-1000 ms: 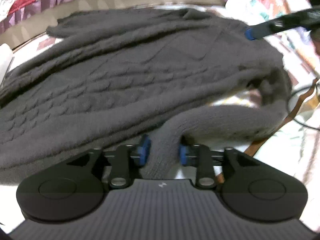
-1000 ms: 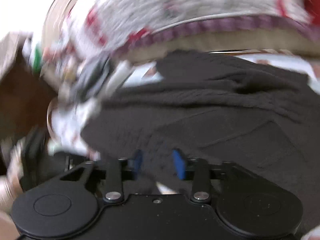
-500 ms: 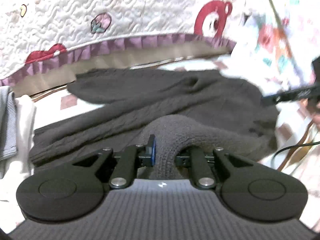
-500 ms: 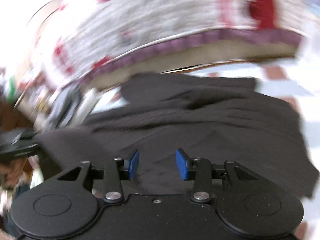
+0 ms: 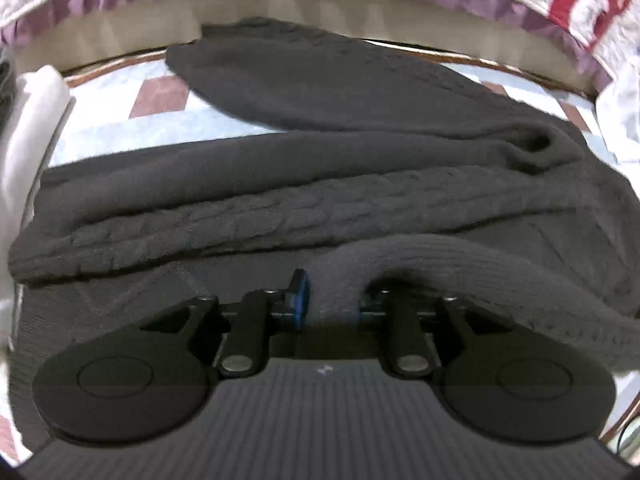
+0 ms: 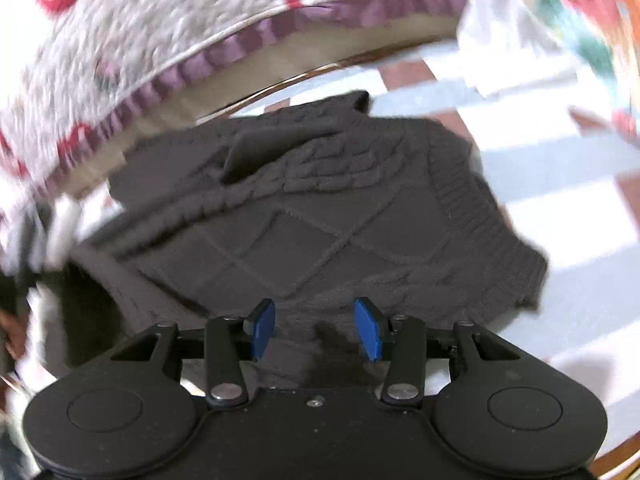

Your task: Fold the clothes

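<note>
At lower centre of the left wrist frame, a dark sweater (image 5: 320, 208) sleeve is being pinched by the left gripper (image 5: 332, 306); the right gripper (image 6: 316, 330) is being held released above the knit.

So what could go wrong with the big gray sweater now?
The left gripper pinches only a narrow ribbed part of the sweater, so it might slip out. The right gripper is open and holds nothing, so the bunched folds near the quilt may stay lumpy or slide on the checked cover.
</note>
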Demonstrator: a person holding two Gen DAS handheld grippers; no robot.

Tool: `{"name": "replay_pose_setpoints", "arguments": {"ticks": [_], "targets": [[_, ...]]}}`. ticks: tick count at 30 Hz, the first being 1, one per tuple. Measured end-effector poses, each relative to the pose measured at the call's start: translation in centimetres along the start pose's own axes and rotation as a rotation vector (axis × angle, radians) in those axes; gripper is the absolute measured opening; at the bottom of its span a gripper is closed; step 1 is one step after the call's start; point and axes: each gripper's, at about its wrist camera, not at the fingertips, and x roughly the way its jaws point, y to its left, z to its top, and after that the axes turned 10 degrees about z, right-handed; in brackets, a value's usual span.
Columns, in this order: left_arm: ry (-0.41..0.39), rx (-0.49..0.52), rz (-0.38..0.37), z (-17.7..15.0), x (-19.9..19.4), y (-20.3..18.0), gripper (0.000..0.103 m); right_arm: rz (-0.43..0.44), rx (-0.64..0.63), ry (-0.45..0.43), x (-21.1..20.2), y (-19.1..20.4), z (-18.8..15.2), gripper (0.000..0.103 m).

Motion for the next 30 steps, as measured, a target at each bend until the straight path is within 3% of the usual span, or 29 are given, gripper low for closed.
{"name": "replay_pose_setpoints", "arguments": {"ticks": [5,7,9,11,12,14,16,20,25,30], "targets": [[-0.018,0.009,0.018,0.4,-0.2,0.9,0.038,0.14,-0.339,0.083,0.9,5.9,-1.2,0.052],[-0.015,-0.011,0.01,0.5,-0.1,1.6,0.041,0.132,-0.485,0.138,1.9,8.1,-2.5,0.06],[0.002,-0.052,-0.016,0.5,0.2,2.6,0.044,0.026,-0.622,0.176,3.5,9.3,-3.9,0.062],[0.023,-0.086,-0.058,0.4,0.3,3.4,0.044,-0.138,-0.725,0.189,5.1,9.6,-4.9,0.057],[0.032,-0.093,-0.08,0.3,0.3,3.6,0.044,-0.158,-0.706,0.178,5.2,9.0,-4.6,0.053],[0.03,-0.062,-0.082,-0.1,-0.1,3.8,0.05,-0.149,-0.612,0.143,4.8,7.3,-3.4,0.023],[-0.001,0.042,-0.021,-0.6,-1.0,3.0,0.053,-0.14,-0.518,0.108,4.4,5.5,-2.1,0.014],[-0.051,0.2,0.019,-1.6,-2.4,1.7,0.058,-0.121,-0.329,0.039,3.7,2.0,0.4,0.012],[-0.032,0.206,0.002,-2.2,-3.4,2.0,0.063,-0.111,-0.203,0.004,5.8,-0.5,2.1,0.012],[0.0,0.233,0.066,-3.1,-4.1,3.0,0.069,-0.096,-0.131,-0.002,6.5,-1.4,2.1,0.012]]}}
